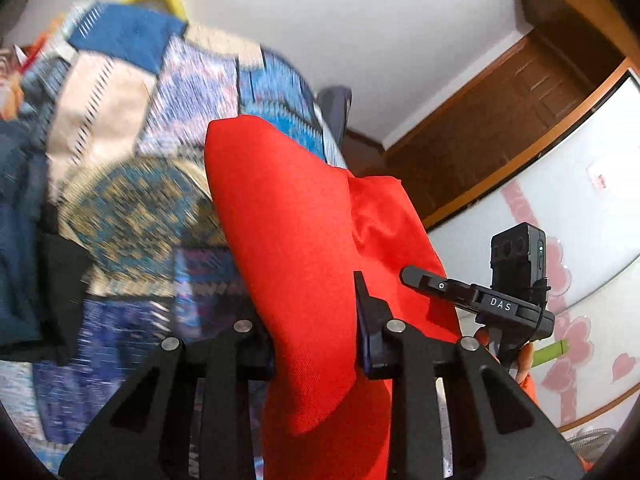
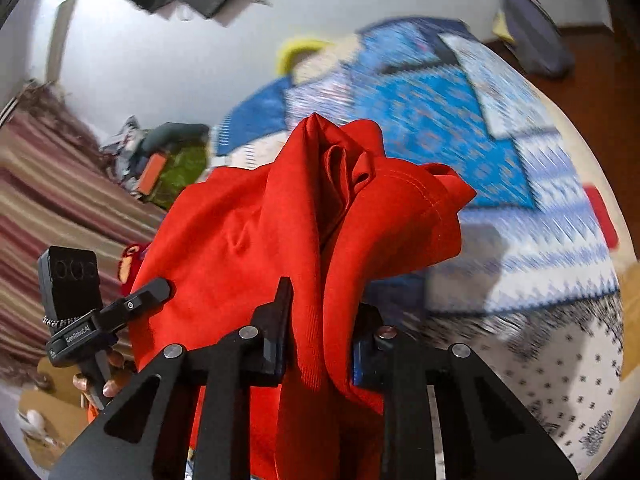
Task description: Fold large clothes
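A large red garment [image 1: 296, 240] hangs bunched between both grippers, lifted above a bed. My left gripper [image 1: 316, 344] is shut on the red garment, the cloth passing between its jaws. My right gripper [image 2: 320, 340] is shut on the same red garment [image 2: 304, 216], whose folds and a stitched hem rise in front of it. The right gripper also shows in the left wrist view [image 1: 480, 300] at the garment's right side. The left gripper also shows in the right wrist view [image 2: 100, 320], held by a hand.
A bed with a blue patterned patchwork quilt [image 1: 160, 160] lies below, also in the right wrist view [image 2: 480, 160]. A grey pillow [image 2: 532, 28] lies at its far end. A wooden door [image 1: 520, 112] and a white flowered cabinet [image 1: 580, 240] stand right. A clutter pile [image 2: 168, 160] lies left.
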